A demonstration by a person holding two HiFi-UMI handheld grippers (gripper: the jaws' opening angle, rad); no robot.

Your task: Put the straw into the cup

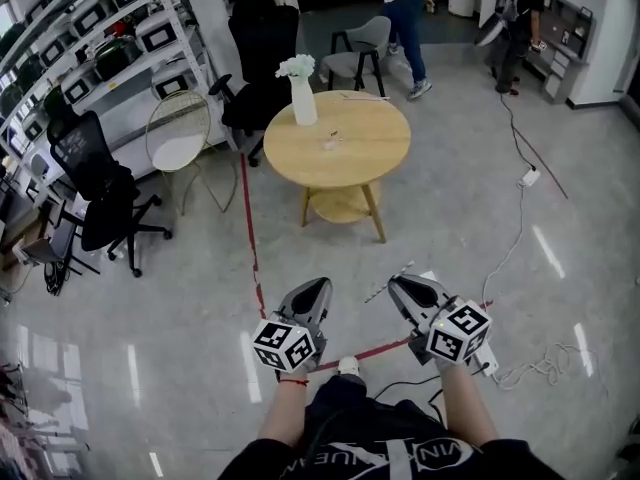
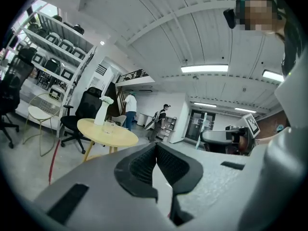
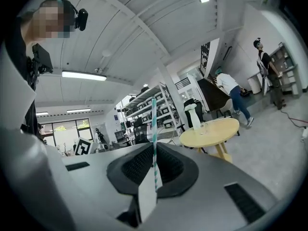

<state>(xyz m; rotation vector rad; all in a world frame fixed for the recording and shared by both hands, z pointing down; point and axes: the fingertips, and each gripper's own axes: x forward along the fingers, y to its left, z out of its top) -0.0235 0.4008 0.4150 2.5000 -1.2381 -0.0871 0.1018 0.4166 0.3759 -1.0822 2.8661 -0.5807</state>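
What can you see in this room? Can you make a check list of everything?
Surface: round wooden table, ahead across the floor.
Job's things: clear cup on the table; striped straw held in right tongs.
Clutter: white vase with flowers beside the cup.
Grippers: left tongs shut, empty; right tongs shut on the straw.
Cables: white cable across the floor.
Surroundings: office chairs, shelves, two people at the back.
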